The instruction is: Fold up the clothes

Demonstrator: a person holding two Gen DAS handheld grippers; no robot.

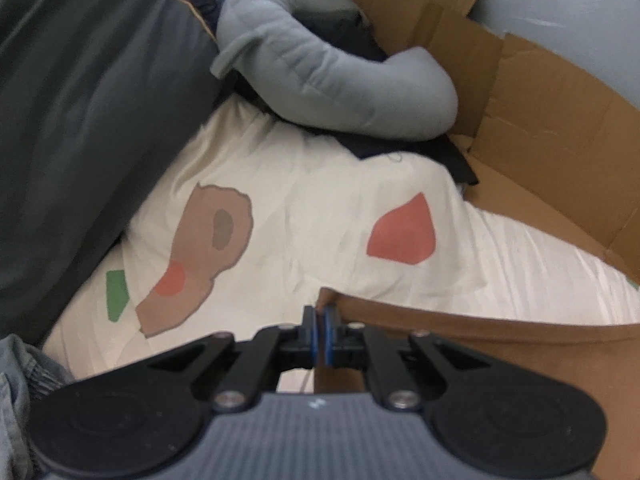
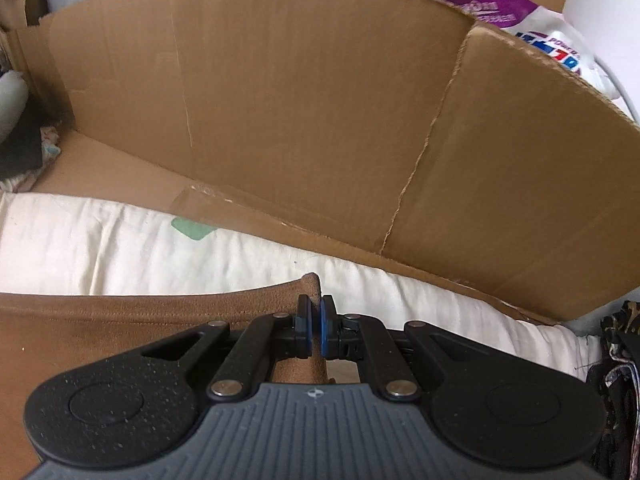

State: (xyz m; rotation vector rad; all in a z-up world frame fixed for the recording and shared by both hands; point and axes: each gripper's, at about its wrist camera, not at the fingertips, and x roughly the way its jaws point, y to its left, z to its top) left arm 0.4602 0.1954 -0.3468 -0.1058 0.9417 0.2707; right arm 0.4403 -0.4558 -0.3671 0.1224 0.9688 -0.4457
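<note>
A brown garment (image 1: pixel 480 336) is stretched between my two grippers above a cream bedsheet (image 1: pixel 304 208) printed with coloured shapes. My left gripper (image 1: pixel 320 314) is shut on the garment's left corner, which pokes up between the blue pads. In the right wrist view the same brown garment (image 2: pixel 120 320) runs off to the left, and my right gripper (image 2: pixel 315 316) is shut on its right corner. The hemmed top edge hangs taut between the two corners, just over the cream bedsheet (image 2: pixel 120 240). The garment's lower part is hidden under the grippers.
A cardboard wall (image 2: pixel 300 112) stands along the far side of the bed, seen also as the cardboard wall (image 1: pixel 560 168). A grey-blue sweatshirt (image 1: pixel 320 72) and dark clothes (image 1: pixel 440 156) lie at the back. A dark grey pillow (image 1: pixel 80 100) borders the left; a printed bag (image 2: pixel 540 32) sits behind the cardboard.
</note>
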